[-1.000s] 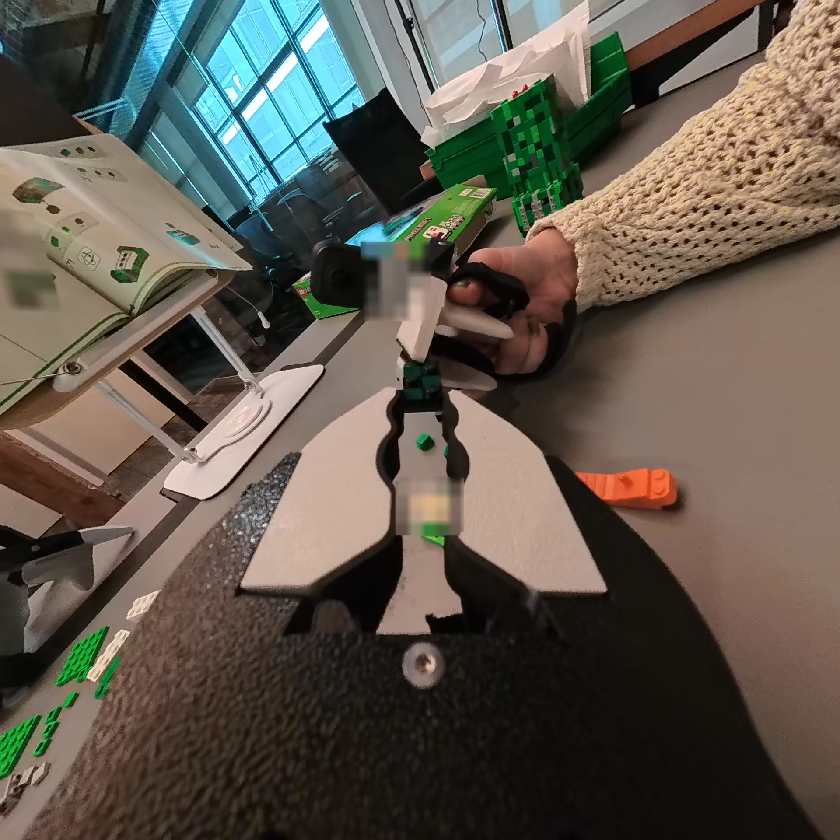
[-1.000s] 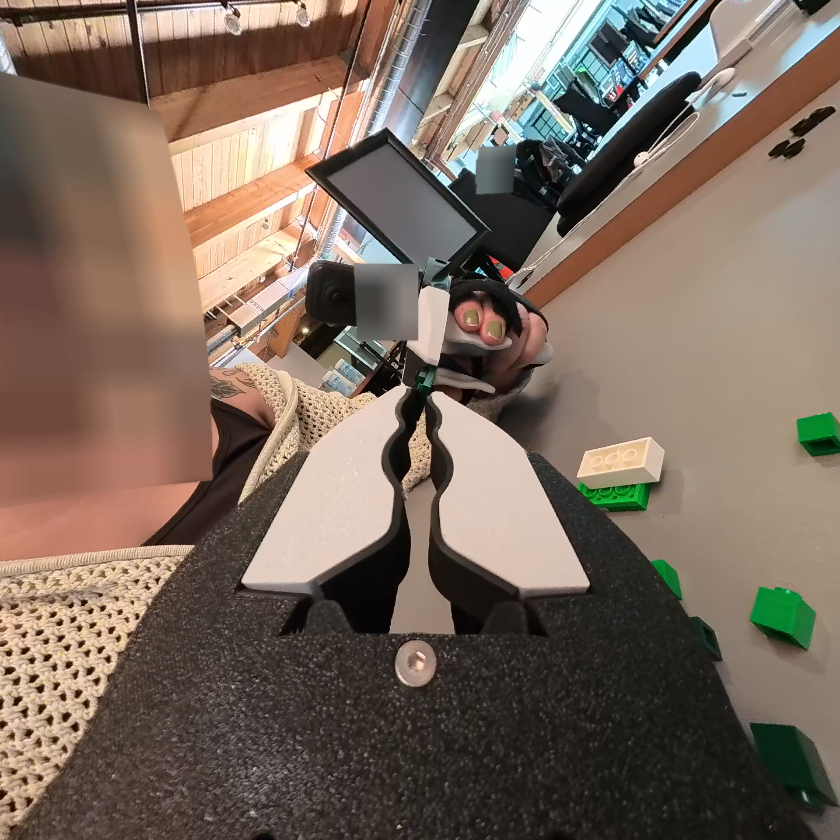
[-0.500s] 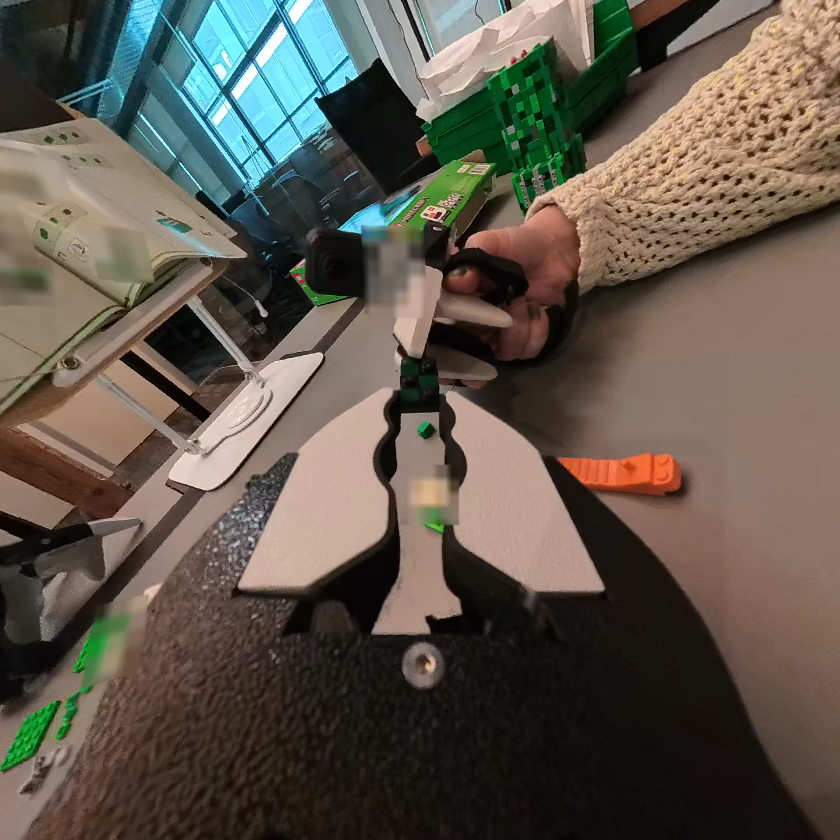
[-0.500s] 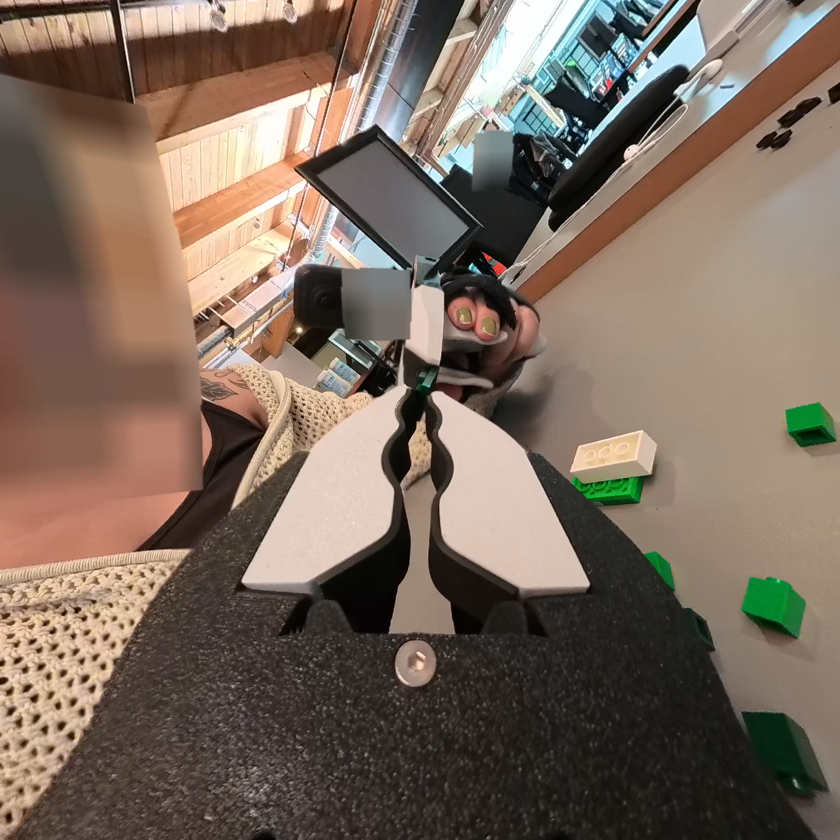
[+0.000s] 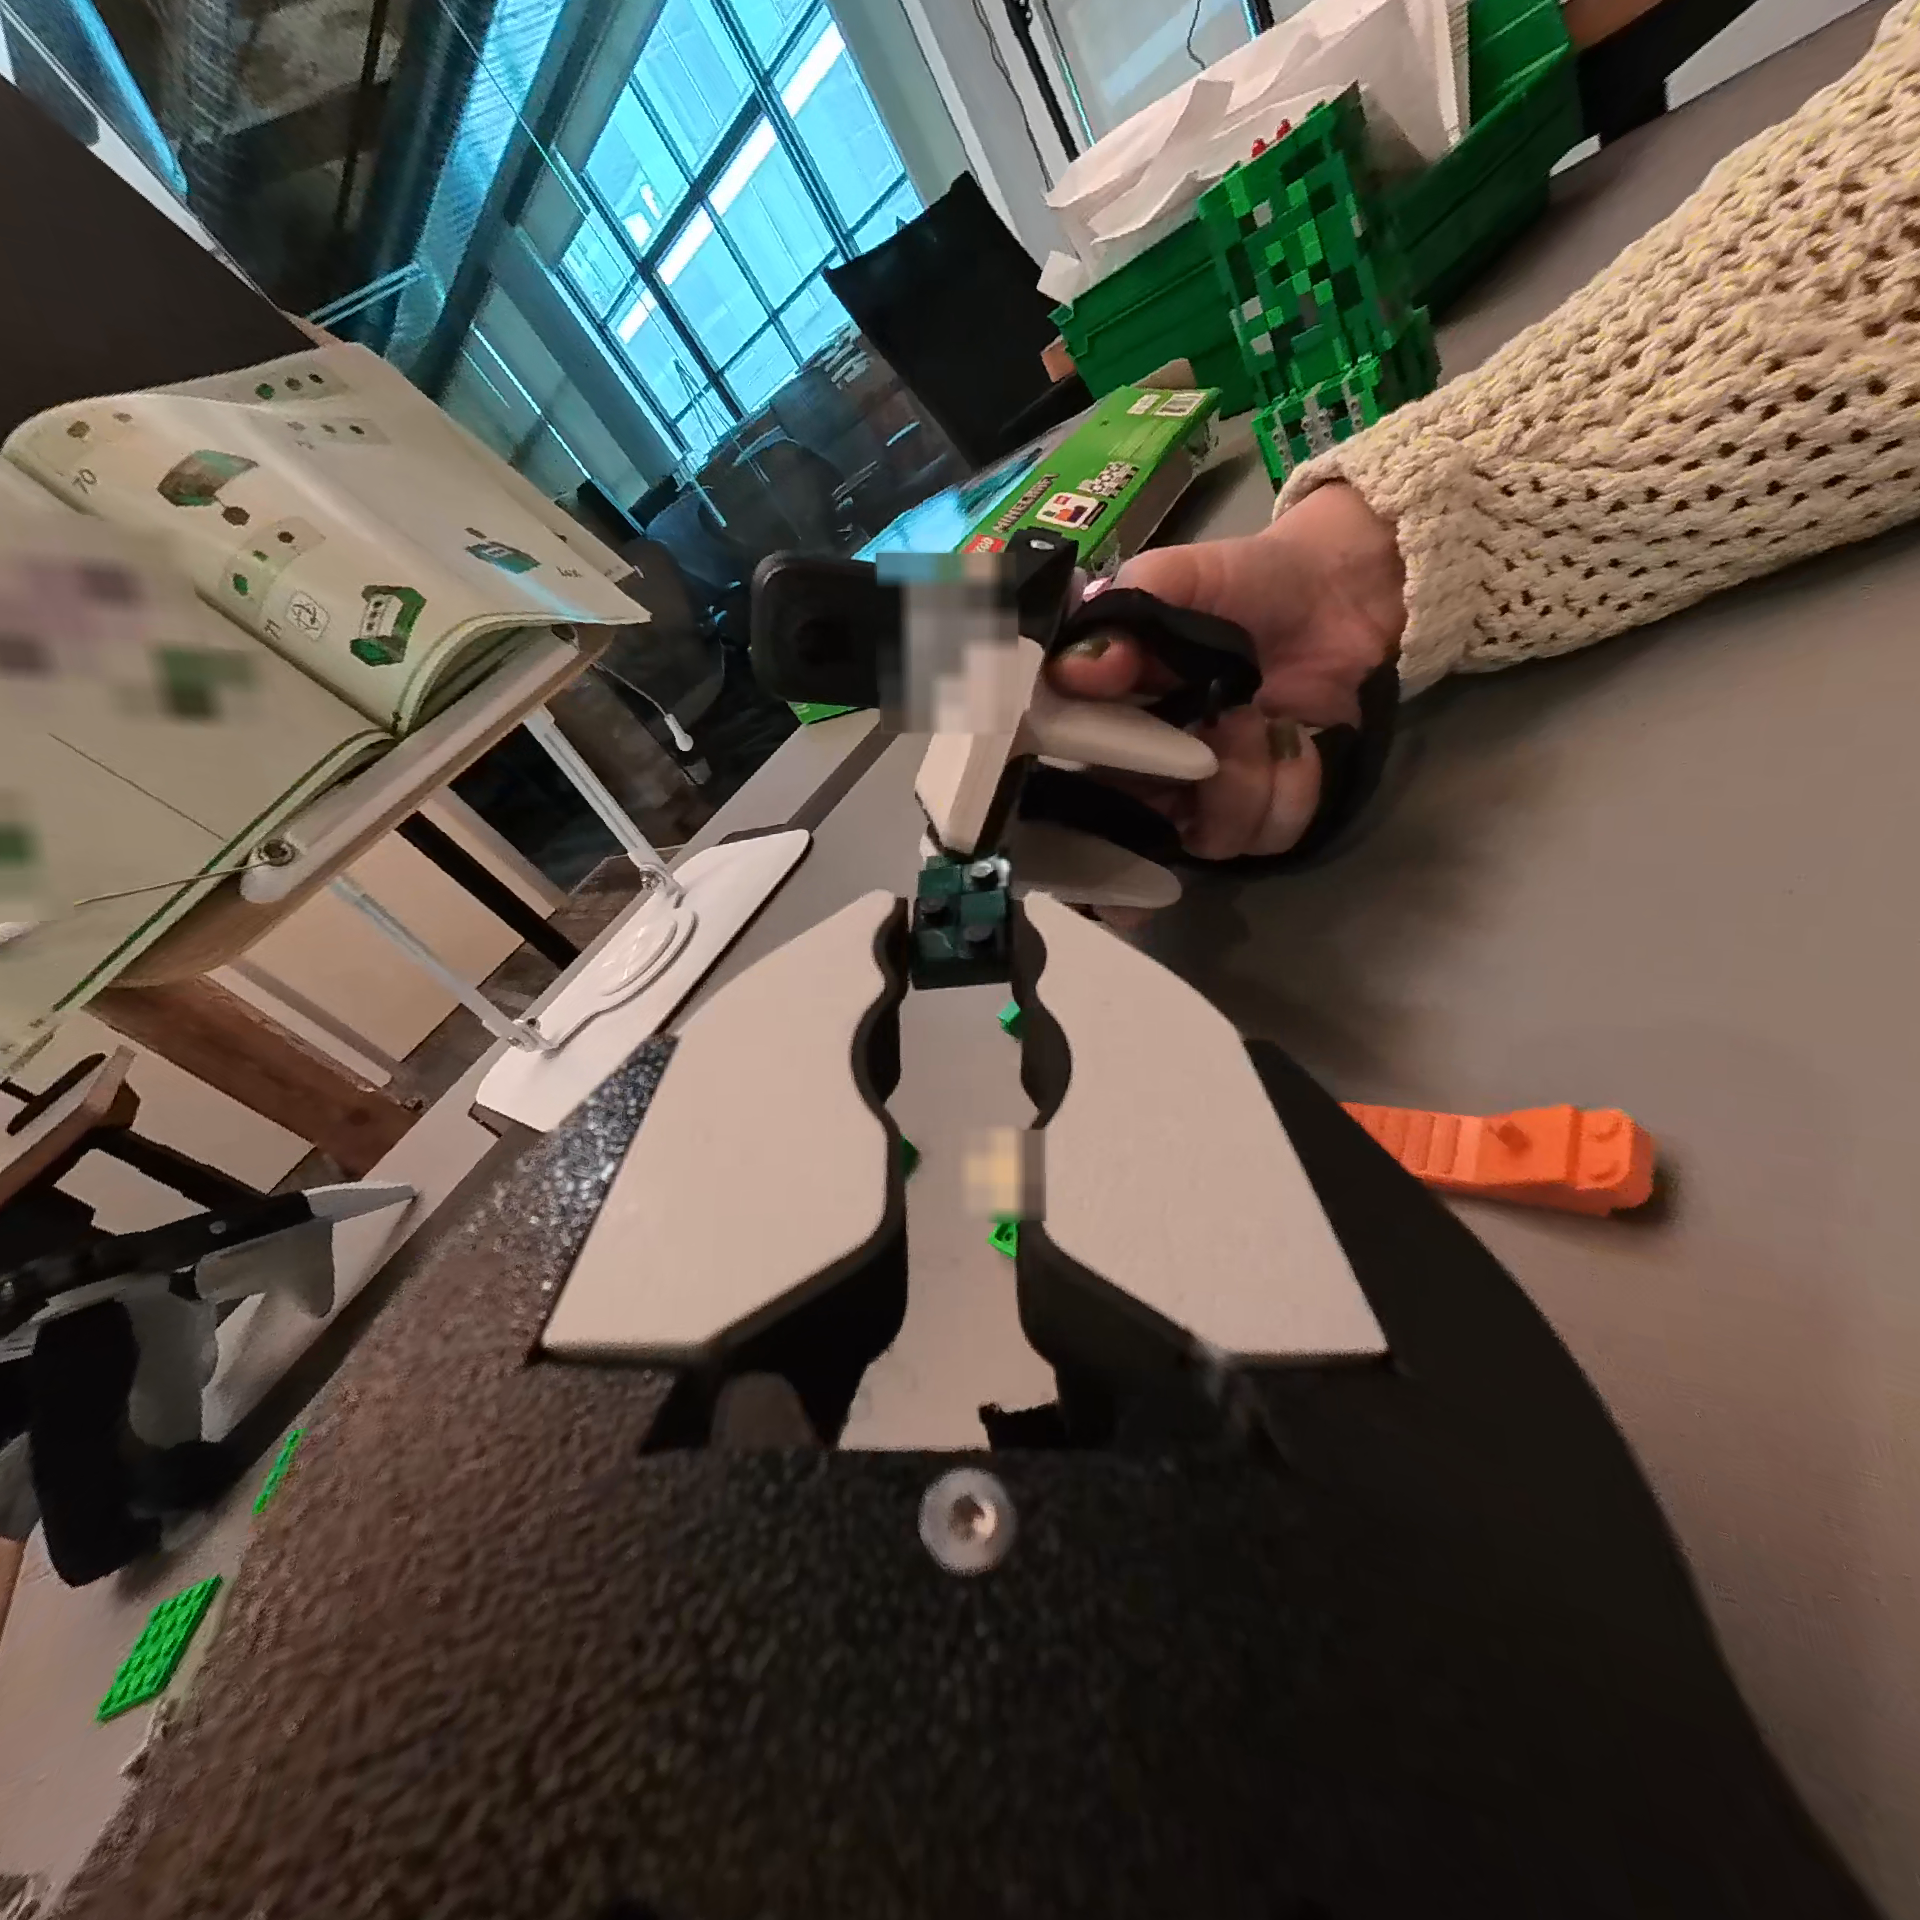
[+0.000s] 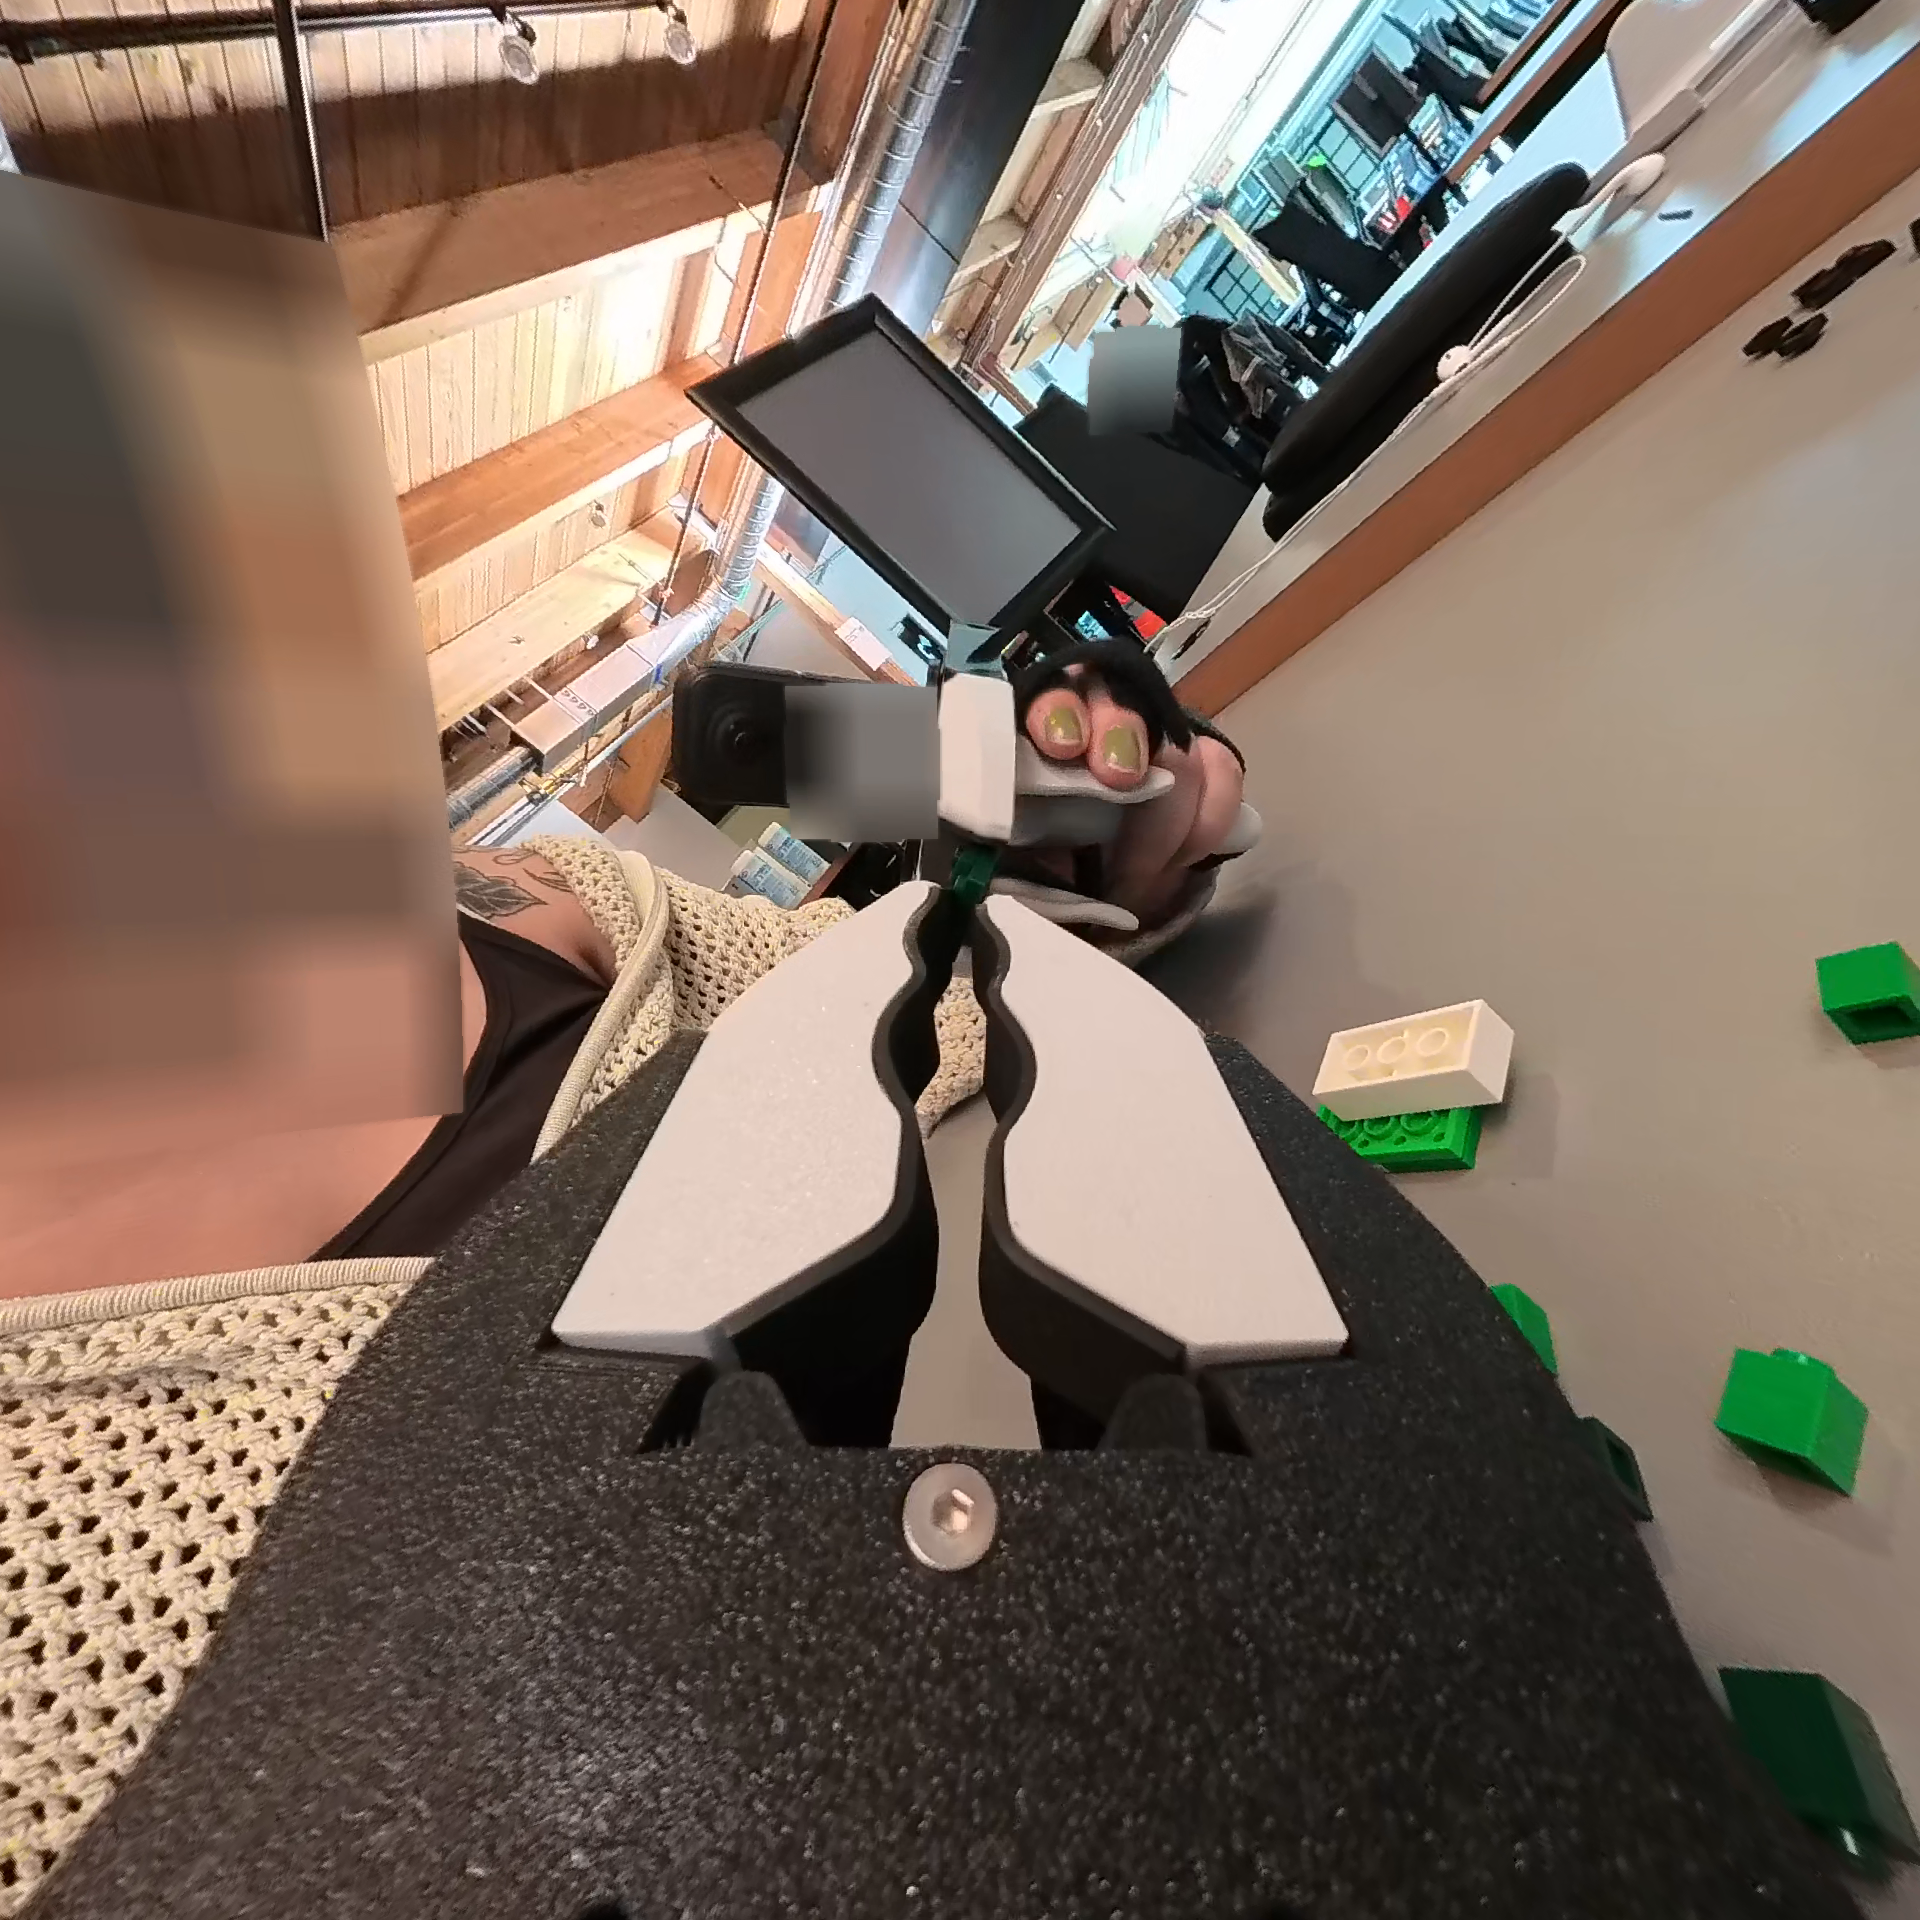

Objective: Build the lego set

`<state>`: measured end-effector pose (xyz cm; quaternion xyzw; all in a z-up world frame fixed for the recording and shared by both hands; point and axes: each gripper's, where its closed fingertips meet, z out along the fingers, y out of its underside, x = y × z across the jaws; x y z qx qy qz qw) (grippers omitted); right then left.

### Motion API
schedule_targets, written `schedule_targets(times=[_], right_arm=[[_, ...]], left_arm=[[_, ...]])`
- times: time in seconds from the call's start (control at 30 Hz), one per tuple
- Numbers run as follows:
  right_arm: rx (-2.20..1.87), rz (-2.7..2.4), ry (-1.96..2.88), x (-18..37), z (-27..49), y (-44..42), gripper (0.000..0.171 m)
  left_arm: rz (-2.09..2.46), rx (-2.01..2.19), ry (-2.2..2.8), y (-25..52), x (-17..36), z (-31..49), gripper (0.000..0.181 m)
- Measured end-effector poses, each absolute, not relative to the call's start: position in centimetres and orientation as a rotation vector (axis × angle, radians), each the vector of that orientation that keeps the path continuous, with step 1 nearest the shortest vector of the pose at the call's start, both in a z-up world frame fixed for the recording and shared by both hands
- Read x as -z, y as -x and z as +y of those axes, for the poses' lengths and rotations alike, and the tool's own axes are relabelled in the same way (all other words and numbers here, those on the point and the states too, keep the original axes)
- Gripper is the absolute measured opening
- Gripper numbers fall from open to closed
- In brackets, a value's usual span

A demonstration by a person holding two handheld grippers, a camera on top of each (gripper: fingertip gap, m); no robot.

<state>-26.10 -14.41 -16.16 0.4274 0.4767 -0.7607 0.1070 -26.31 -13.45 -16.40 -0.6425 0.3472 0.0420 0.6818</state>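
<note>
Drifted slightly rightward in frame since a second ago: orange brick separator (image 5: 1507, 1153).

Left wrist view: left gripper (image 5: 958, 940) clamped on dark green brick assembly (image 5: 961, 928) at centre; right gripper (image 5: 971, 831) pinching its far side, fingertips hidden.

Right wrist view: right gripper (image 6: 956, 914) nearly closed on assembly's thin edge (image 6: 968, 883). One white brick (image 6: 1413, 1060), about seven green, partly cut off.

— What can't you make out?
— The dark green brick (image 6: 968, 902) past the right fingers (image 6: 831, 1081) shows only a sliver.
— Anything else?
— The green plate (image 5: 156, 1652) left of the left fingers (image 5: 748, 1122) is blurred.
</note>
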Motion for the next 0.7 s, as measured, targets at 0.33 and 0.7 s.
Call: schedule_targets(times=[0.33,0.7], right_arm=[[2.408,1.548,-1.213,15.2,-14.6,25.8,0.024],[2.293,2.306,-1.591,14.6,-12.5,30.9,0.029]], left_arm=[[0.712,-0.052,1.486,28.0,16.2,-13.5,0.017],[0.658,0.015,1.655,35.7,18.5,-15.6,0.017]])
